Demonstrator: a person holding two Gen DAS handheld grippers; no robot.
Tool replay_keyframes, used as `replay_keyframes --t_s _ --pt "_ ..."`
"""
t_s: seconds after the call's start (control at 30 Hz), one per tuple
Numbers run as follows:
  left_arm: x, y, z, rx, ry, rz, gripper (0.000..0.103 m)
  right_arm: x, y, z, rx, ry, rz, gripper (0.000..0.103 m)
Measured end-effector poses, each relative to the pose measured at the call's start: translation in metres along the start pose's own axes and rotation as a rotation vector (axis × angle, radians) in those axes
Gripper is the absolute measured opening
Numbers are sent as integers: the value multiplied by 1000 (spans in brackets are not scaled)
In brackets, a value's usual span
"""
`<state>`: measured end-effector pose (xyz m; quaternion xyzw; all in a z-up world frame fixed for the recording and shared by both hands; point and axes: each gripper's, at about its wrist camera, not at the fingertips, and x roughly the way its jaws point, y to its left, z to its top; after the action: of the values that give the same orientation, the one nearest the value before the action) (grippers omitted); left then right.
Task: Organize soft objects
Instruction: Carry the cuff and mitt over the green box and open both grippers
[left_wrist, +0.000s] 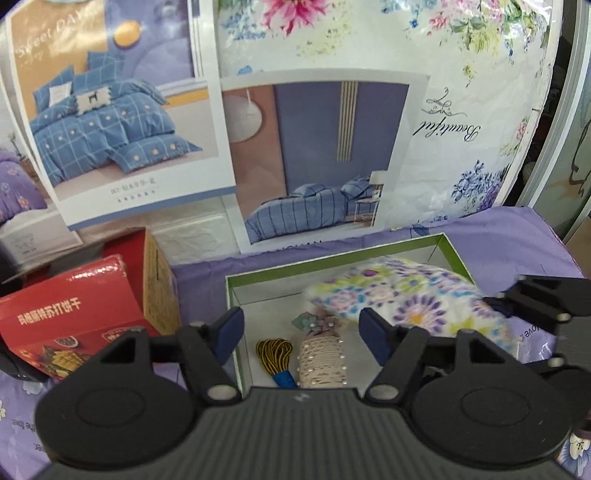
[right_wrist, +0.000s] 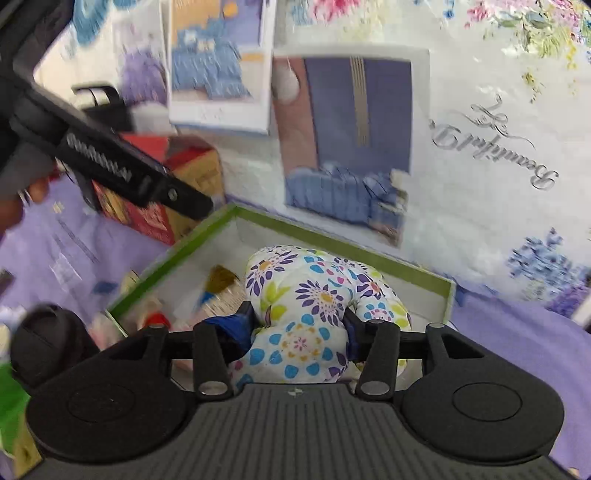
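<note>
Purple bedsheet (left_wrist: 524, 236) w/ small flower print covers the surface; behind it a wall hung w/ floral fabric and bedding posters (left_wrist: 129, 110). On the sheet sits a green-rimmed box (left_wrist: 332, 258), white inside, open top. Left of it in the left wrist view: red biscuit carton (left_wrist: 62, 317), w/ a second red/tan carton right behind. Biggest thing in the box is the floral soft cushion (right_wrist: 310, 295), white w/ purple, blue & lime flowers; it fills the right part of the box, and in the left wrist view its near end seems to spill over the rim toward the right gripper. Right gripper (right_wrist: 301, 328): blue pads sit on both sides of a pinched waist of the cushion, fabric bulging above & below, so it's clenched on the cushion, though the right wrist view is motion-blurred. Left gripper (left_wrist: 301, 328) hangs over the box's near left part, jaws wide apart, nothing between them, released. Under it on the box floor: a cream beaded pouch (left_wrist: 323, 360) w/ a small fabric-flower bit at its top, and just left of it a yellow-black cord bundle (left_wrist: 273, 350) w/ a blue tie. In the right wrist view the left tool's black body crosses the upper left, w/ part of a hand (right_wrist: 22, 199) at the frame edge.
</note>
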<state>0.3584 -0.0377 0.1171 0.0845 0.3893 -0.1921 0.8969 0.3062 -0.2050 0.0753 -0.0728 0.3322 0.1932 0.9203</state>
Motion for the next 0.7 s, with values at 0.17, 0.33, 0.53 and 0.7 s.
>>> replay_keyframes --t_s 0.17,0.33,0.53,0.7 --pt "-28 6 -7 6 -27 15 72 22 7 10 -81 103 -70 39" --pt "-38 11 -11 1 -34 12 72 17 5 18 -28 90 -69 43" --pt "-31 13 -17 3 -17 20 72 26 8 20 -27 152 -51 48" --pt "-26 18 -18 -4 -3 21 72 24 5 27 -21 103 -77 51"
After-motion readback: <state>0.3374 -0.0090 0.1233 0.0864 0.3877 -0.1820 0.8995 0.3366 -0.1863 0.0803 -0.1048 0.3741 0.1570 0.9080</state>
